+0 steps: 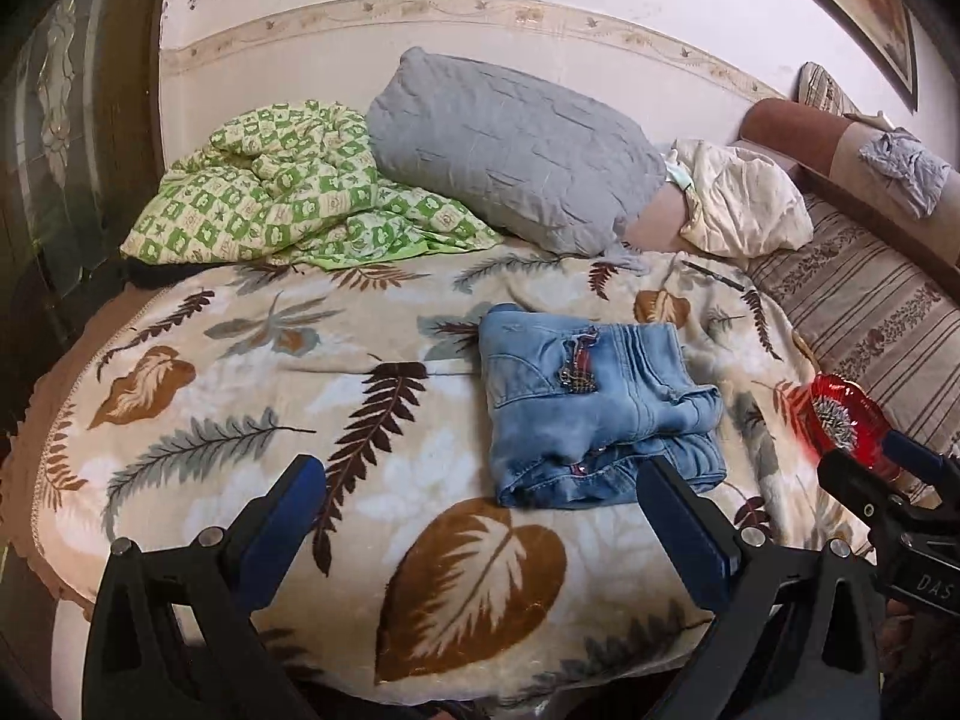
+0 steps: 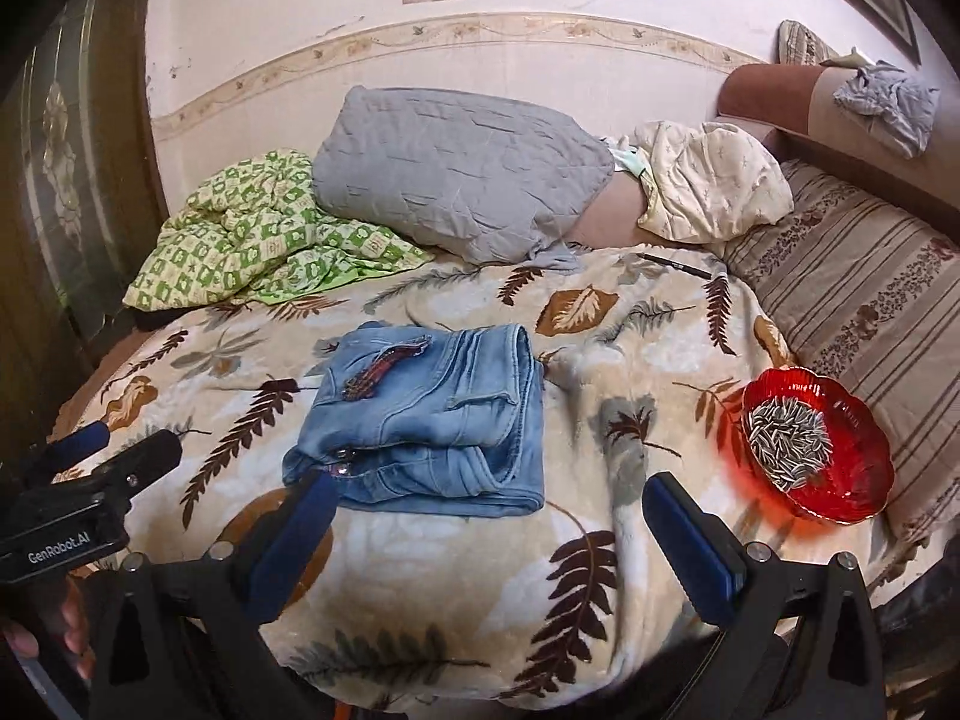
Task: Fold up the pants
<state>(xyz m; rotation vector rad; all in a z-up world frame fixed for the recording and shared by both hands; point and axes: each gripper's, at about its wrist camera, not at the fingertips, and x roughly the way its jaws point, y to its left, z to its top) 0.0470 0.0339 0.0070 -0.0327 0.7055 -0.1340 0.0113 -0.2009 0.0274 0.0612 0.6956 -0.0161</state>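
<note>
Left wrist view: jeans point(image 1: 594, 408) mid-frame, folded, soft but probably hefty denim, best pinched at thick lower-edge fold; left gripper point(image 1: 480, 516) and right gripper point(image 2: 486, 534) both spread wide, empty.

Light-blue denim pants point(image 1: 591, 411) lie folded compactly on the blanket point(image 1: 240, 372).

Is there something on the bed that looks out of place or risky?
Yes. A red glass bowl full of seeds sits on the soft leaf blanket near the bed edge, right of the folded jeans; it might tip. Nothing has spilled.
</note>
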